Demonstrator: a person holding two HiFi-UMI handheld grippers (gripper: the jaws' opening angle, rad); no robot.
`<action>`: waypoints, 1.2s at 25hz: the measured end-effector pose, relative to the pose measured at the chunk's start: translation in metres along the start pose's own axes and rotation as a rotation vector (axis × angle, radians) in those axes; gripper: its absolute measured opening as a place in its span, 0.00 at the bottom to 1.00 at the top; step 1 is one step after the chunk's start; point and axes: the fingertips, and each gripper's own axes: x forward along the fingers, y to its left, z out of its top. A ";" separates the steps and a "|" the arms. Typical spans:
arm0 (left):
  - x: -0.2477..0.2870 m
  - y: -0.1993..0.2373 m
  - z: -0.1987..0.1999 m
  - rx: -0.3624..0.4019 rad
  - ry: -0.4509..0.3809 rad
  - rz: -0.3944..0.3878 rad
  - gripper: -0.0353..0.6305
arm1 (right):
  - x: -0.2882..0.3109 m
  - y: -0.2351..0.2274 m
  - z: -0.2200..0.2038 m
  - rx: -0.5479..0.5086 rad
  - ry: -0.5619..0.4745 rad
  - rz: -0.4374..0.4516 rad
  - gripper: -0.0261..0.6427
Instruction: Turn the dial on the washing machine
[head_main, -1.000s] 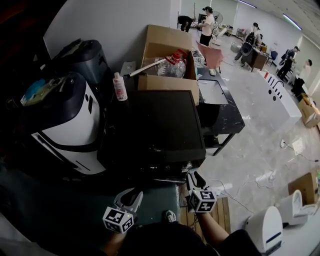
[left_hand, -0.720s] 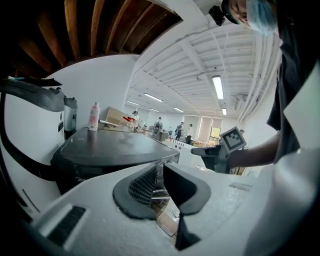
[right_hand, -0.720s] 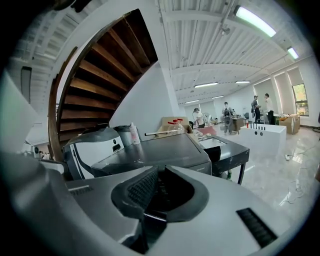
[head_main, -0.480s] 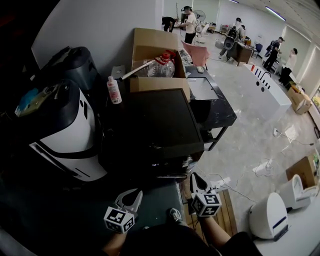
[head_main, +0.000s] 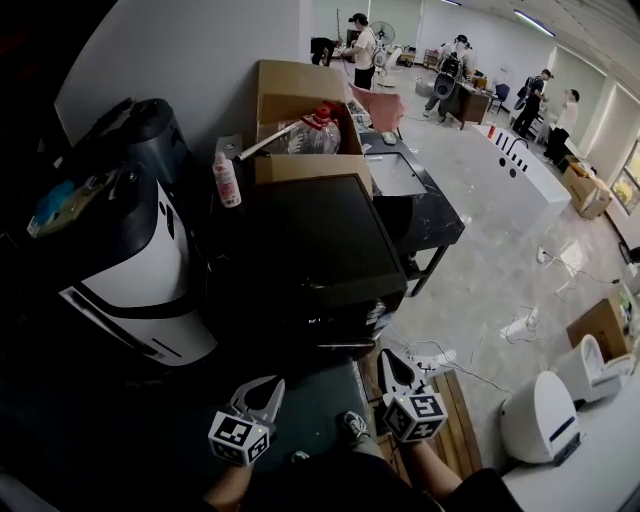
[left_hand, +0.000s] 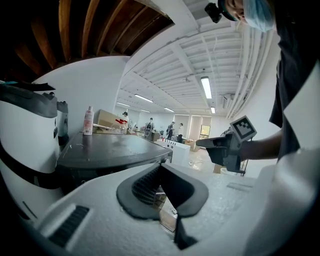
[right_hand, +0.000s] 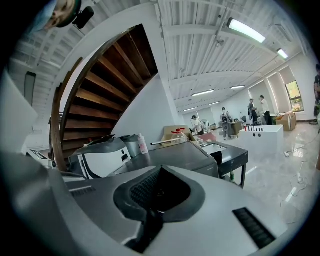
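Observation:
The dark washing machine stands in front of me, its top flat and bare. Its control strip runs along the near front edge; the dial itself is too small to pick out. My right gripper hangs just below and in front of the machine's near right corner, shut with nothing between its jaws. It shows from the side in the left gripper view. My left gripper is held lower left, short of the machine's front, jaws apart and empty.
A white and black appliance stands tight against the machine's left. Behind it are a cardboard box and a small bottle. A black table is to the right, a wooden pallet underfoot, a white appliance at lower right. People stand far back.
My right gripper has drawn back and away from the machine's near front corner. The left gripper has shifted a little. The view has swung slightly.

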 end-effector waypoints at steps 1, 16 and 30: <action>-0.003 -0.001 0.000 0.003 -0.002 -0.005 0.06 | -0.004 0.004 -0.001 0.003 -0.003 0.002 0.04; -0.040 -0.011 -0.010 0.016 -0.028 -0.036 0.06 | -0.047 0.050 -0.025 0.002 -0.002 -0.001 0.04; -0.055 -0.012 -0.021 0.008 -0.018 -0.031 0.06 | -0.056 0.064 -0.033 -0.027 0.004 -0.012 0.04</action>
